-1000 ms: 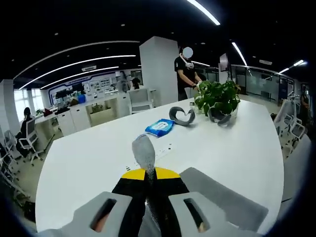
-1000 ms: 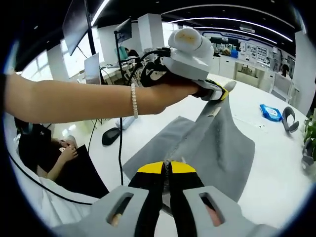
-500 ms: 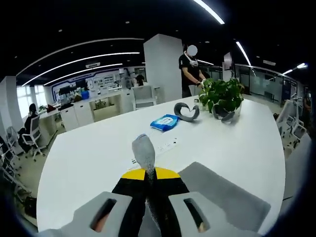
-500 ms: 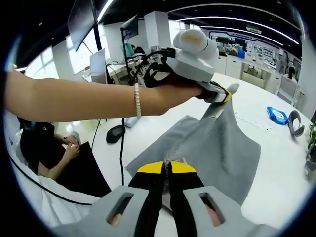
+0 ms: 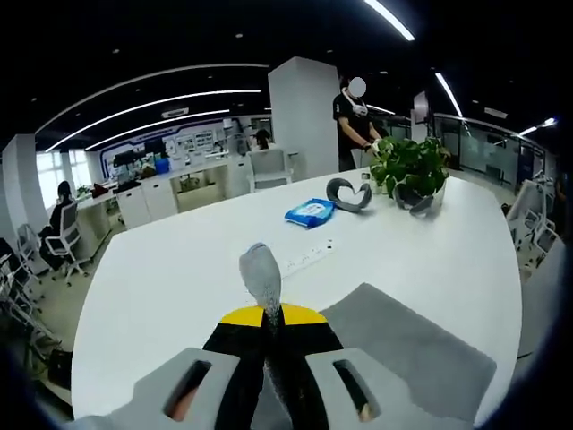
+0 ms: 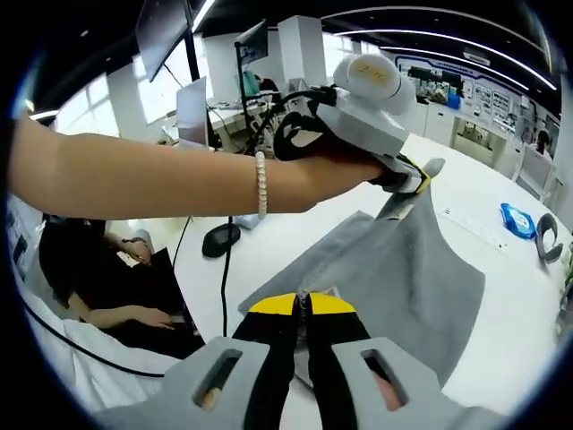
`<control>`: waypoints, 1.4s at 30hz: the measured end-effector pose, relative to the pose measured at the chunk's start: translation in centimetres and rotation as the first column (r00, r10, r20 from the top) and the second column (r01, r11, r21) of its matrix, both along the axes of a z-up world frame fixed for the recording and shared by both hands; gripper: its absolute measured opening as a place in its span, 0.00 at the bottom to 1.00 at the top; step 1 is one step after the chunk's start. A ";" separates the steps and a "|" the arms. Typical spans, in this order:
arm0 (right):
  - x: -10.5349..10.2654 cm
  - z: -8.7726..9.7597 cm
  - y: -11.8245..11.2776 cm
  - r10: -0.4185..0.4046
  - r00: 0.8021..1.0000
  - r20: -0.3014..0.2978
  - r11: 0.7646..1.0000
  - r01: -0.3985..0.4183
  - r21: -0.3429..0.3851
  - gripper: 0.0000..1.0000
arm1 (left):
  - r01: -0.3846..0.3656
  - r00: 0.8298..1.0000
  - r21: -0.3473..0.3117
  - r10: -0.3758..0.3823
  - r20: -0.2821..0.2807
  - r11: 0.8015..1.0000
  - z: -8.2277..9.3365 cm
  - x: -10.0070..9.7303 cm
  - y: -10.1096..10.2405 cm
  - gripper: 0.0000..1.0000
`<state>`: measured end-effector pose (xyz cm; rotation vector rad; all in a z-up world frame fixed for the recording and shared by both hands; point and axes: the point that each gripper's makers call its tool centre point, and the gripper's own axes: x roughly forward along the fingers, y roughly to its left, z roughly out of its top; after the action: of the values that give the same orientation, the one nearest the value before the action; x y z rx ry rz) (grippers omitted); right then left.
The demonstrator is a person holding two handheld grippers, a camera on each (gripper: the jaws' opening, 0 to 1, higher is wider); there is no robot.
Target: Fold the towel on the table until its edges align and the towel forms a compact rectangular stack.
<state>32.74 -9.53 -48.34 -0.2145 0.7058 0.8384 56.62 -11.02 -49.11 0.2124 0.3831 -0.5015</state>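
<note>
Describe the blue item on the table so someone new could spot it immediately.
On the long white table, look toward its far end, short of the potted plant. The blue packet lies flat beside a curved grey object. It is the one bright blue thing on the tabletop.

Towel (image 6: 403, 260) near edge hidden behind right gripper (image 6: 304, 309) jaws; its right side cut off past table (image 5: 179, 269) edge in left gripper view.

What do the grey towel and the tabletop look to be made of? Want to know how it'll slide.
The towel looks like soft, matte grey woven or microfibre cloth: it drapes in loose folds between the two grippers and shows a faint nap. The table looks like a smooth white laminate or painted board, with a slight sheen; the exact material cannot be told.
</note>
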 end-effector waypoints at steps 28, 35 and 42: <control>-0.7 -4.8 3.8 0.121 0.988 -0.092 0.991 -0.125 -0.036 0.01 | -0.069 0.996 0.026 0.070 -0.062 0.997 -5.1 -0.6 4.8 0.04; -0.7 -6.8 4.8 0.146 0.980 -0.135 0.987 -0.153 -0.041 0.01 | -0.076 0.994 0.012 0.077 -0.078 0.997 -6.5 -0.6 5.9 0.04; -0.5 -8.5 5.2 0.141 0.976 -0.166 0.989 -0.148 -0.027 0.01 | -0.101 0.986 -0.020 0.098 -0.139 0.995 -9.3 -0.5 6.9 0.05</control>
<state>32.21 -4.31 -56.89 -0.2364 0.8690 0.9893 56.15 -4.09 -58.36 0.1323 0.5186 -0.4237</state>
